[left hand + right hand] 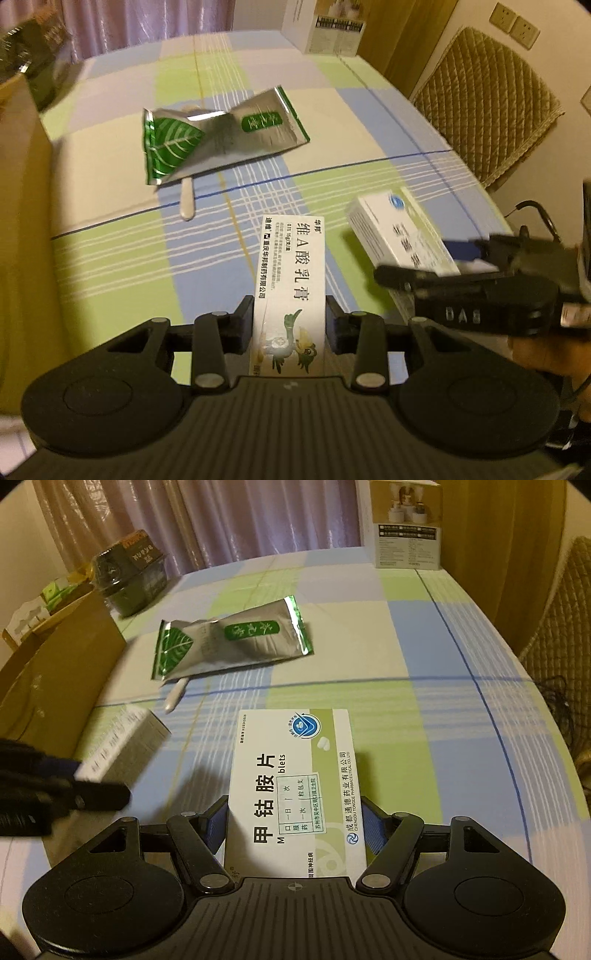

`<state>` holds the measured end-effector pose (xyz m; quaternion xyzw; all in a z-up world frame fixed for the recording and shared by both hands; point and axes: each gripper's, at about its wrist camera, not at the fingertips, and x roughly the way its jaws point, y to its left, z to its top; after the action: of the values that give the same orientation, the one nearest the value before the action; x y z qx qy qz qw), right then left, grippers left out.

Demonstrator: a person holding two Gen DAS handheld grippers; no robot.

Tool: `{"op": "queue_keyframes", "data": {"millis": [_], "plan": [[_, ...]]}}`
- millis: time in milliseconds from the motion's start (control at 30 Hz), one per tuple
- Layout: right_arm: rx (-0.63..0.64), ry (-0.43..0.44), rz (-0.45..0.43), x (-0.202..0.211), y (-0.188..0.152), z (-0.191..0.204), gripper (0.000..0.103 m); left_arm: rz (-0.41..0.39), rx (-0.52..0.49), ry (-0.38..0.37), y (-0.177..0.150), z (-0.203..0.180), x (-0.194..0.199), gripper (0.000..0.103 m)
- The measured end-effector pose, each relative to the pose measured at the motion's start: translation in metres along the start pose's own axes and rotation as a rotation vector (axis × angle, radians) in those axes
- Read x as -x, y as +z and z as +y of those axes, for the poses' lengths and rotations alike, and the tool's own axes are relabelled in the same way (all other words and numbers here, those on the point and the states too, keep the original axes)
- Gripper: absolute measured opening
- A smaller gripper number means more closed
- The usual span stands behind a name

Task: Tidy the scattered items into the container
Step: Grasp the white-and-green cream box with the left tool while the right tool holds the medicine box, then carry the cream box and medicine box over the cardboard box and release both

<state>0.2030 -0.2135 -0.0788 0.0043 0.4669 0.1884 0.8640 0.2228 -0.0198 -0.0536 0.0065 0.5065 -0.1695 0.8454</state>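
Note:
My left gripper point(289, 325) is shut on a long narrow white ointment box point(291, 280) with Chinese print, held above the table. My right gripper point(293, 823) is shut on a wider white and green tablet box point(295, 775); this box point(402, 230) also shows at the right of the left wrist view. The ointment box point(122, 744) shows blurred at the left of the right wrist view. A silver and green foil pouch point(218, 134) point(229, 642) lies mid-table over a pale stick point(187, 201) point(173, 699). A brown cardboard box point(55, 679) point(22, 206) stands at the left.
The table has a blue, green and cream checked cloth point(424, 701). A dark green jar point(129, 576) stands at the back left. A tall white carton point(406, 524) point(321, 26) stands at the far edge. A quilted chair back point(487, 110) is at the right.

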Motion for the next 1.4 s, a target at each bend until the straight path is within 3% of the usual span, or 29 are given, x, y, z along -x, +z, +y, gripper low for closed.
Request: {"op": "queue_keyframes", "data": {"millis": [200,600,1067,1400], "plan": [[0.0,-0.003,-0.03,0.041,-0.006,0.012,0.073,-0.053,0.026,0.015,-0.018,0.002,0.047,0.033],[0.109,0.048,-0.095,0.096,-0.007,0.078,0.073,-0.154,0.082,0.06,-0.045,0.012,0.123,0.033],[0.198,0.127,-0.107,0.095,0.003,0.147,0.073,-0.216,0.139,0.141,-0.066,0.06,0.184,0.033],[0.313,0.241,-0.144,0.079,0.046,0.227,0.073,-0.249,0.197,0.222,-0.062,0.129,0.214,0.033]]}}
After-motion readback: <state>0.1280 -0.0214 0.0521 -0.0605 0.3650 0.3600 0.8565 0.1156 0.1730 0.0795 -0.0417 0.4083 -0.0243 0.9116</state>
